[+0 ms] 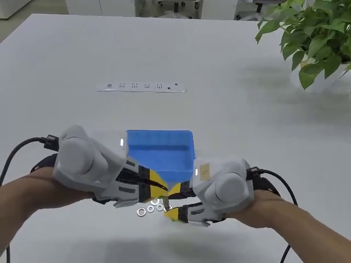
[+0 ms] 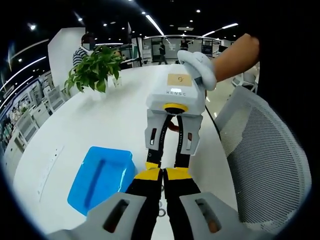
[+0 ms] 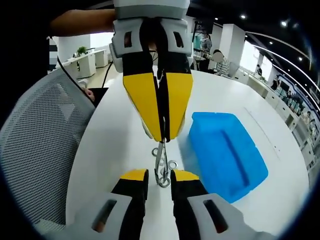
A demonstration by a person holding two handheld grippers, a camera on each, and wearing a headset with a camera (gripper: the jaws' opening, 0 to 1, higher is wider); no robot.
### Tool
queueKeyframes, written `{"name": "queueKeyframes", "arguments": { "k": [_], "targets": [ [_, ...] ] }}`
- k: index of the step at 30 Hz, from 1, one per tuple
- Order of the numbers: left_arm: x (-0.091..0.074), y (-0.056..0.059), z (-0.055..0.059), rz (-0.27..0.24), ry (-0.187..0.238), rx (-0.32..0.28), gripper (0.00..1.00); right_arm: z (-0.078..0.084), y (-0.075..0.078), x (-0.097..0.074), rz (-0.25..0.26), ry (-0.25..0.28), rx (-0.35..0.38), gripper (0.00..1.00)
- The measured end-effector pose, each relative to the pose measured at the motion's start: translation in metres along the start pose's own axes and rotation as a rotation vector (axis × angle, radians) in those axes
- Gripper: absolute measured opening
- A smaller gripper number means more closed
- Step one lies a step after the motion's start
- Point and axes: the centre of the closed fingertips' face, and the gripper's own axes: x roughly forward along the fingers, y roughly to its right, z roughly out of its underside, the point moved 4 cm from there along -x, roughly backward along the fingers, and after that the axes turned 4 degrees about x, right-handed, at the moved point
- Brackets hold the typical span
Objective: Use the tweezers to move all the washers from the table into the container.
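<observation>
tweezers (image 3: 160,160) in left tongs (image 3: 163,138), washers (image 1: 149,209) just beside container (image 1: 160,148) edge

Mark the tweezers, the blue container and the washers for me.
tweezers (image 3: 160,159): right gripper view, lower half of the metal legs.
blue container (image 1: 160,156): head view, bare inside floor.
washers (image 1: 151,209): head view, middle washer of the cluster.

Grey tongs (image 1: 163,190), yellow-black jaws, black cables (image 1: 19,147), maybe wrist-straps (image 1: 43,164).
</observation>
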Motion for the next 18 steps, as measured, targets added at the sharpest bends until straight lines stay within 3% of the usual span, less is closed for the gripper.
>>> {"name": "queueKeyframes", "arguments": {
  "k": [3, 18],
  "targets": [
    [0.001, -0.0003, -0.0007, 0.002, 0.001, 0.002, 0.05, 0.0012, 0.0009, 0.0009, -0.008, -0.024, -0.04, 0.18],
    [0.0055, -0.0034, -0.0028, 0.004, 0.011, 0.005, 0.05, -0.0006, 0.0028, 0.0025, -0.021, -0.033, -0.042, 0.11]
  ]
}}
